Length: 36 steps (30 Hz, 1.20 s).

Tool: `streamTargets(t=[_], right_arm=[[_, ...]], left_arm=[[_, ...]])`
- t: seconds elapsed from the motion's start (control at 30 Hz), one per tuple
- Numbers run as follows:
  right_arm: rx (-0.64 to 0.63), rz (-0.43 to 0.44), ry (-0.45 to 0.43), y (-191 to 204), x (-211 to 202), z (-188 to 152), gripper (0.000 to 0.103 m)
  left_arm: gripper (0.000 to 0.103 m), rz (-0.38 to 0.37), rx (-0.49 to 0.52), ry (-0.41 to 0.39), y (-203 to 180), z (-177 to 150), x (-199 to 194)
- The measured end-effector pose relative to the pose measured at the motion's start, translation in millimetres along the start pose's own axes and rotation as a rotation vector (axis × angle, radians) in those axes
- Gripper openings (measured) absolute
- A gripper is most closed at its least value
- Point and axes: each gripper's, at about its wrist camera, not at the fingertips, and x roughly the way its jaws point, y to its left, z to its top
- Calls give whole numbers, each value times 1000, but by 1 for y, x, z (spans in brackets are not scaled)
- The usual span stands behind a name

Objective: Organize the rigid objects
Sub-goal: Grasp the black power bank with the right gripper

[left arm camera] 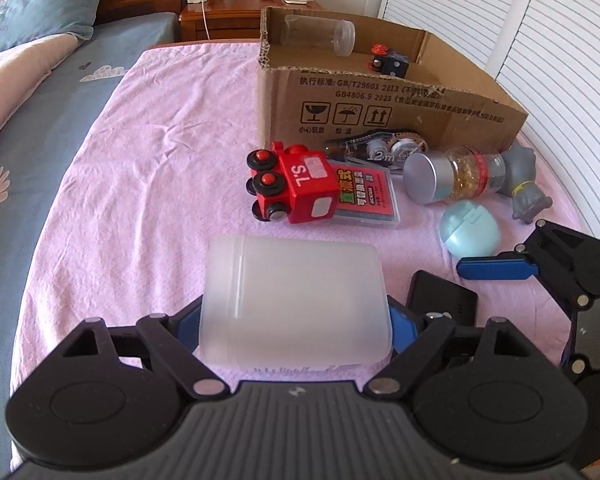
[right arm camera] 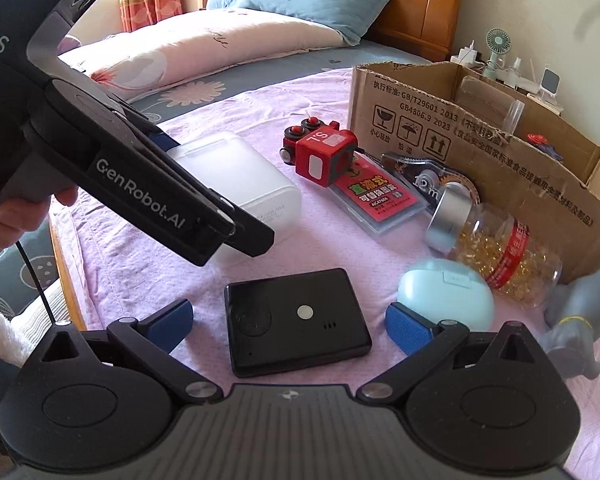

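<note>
My left gripper (left arm camera: 294,322) is shut on a frosted white plastic box (left arm camera: 294,300), which lies on the pink cloth; the box also shows in the right wrist view (right arm camera: 256,188). My right gripper (right arm camera: 290,320) is open, its blue pads either side of a flat black device (right arm camera: 296,320). A red toy train (left arm camera: 294,186), a red card case (left arm camera: 366,200), a correction tape (left arm camera: 384,148), a capsule bottle (left arm camera: 456,174), a pale blue case (left arm camera: 470,230) and a grey figurine (left arm camera: 526,184) lie before a cardboard box (left arm camera: 380,100).
The cardboard box holds a clear jar (left arm camera: 320,36) and a small toy (left arm camera: 388,60). Pillows (right arm camera: 204,44) and a blue sheet lie to the left. A nightstand (left arm camera: 236,12) with a fan stands behind. A louvred door (left arm camera: 540,40) is on the right.
</note>
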Motion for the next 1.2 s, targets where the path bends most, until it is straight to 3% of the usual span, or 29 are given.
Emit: streamTargets(t=[0.4,0.53,0.6,0.77,1.0,1.2], right_arm=[[-49,78,60,17,-7,2,103],[-4,43,48,10,-6,5,97],[-3,-2,46,12,-5,8,87],[18,-24,37,15,-9,7,74],[101,-120,57,2,-22,-5,74],[153,-138,63,-7,-29,-14,74]], left_arm=[[91,12,16,5,-1,-1,2],[91,4,13,3,-1,-2,1],[91,1,7,1,0,-2,0],[91,3,15,-19,-1,-1,-3],[91,18,57,-41,-9,-1,-6],[91,42,90,-61,-12,-1,-5]])
